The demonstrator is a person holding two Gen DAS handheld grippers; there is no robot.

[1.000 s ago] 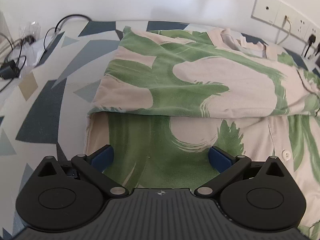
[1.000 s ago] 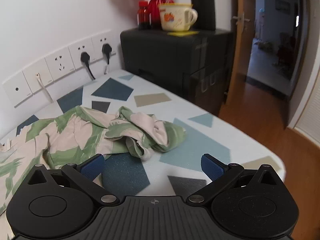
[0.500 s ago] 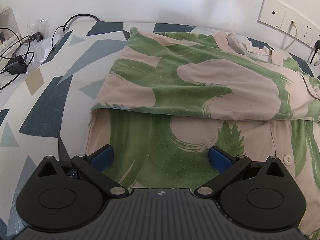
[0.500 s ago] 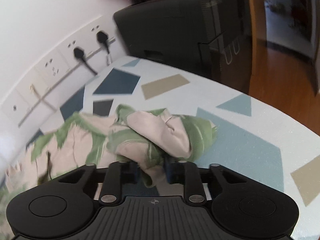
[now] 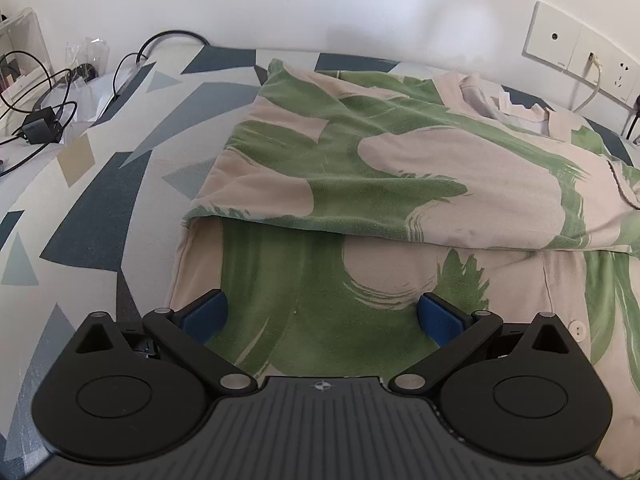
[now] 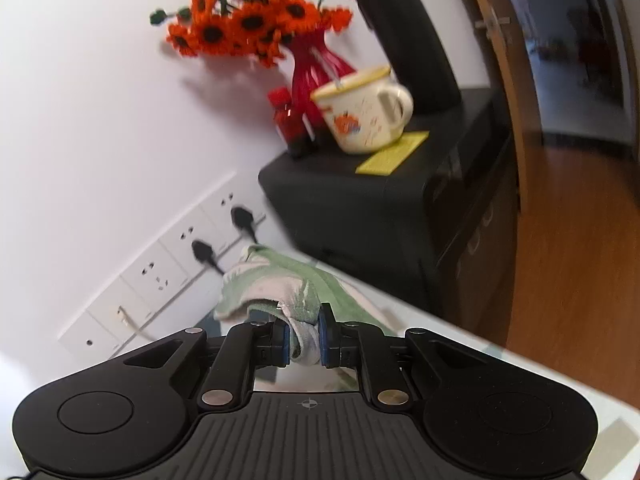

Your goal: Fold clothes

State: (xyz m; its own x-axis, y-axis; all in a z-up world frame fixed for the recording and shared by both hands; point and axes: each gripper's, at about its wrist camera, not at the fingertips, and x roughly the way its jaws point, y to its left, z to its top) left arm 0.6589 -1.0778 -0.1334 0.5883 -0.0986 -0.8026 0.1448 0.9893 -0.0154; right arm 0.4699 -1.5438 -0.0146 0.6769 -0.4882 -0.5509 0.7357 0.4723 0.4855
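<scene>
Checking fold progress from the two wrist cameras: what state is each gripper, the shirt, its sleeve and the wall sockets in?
left gripper: open, over the shirt.
right gripper: shut on the sleeve.
shirt: flat on the table, one side folded over.
sleeve: bunched, lifted.
wall sockets: two plugs inserted.

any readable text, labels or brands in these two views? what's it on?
Nothing can be read.
Mug: orange picture and faint marks, too blurred to read.
Yellow card: no lettering can be made out.
Small red bottle: label blurred.
Wall sockets: tiny mark, too small to read.
Shirt: leaf pattern only, no words.
</scene>
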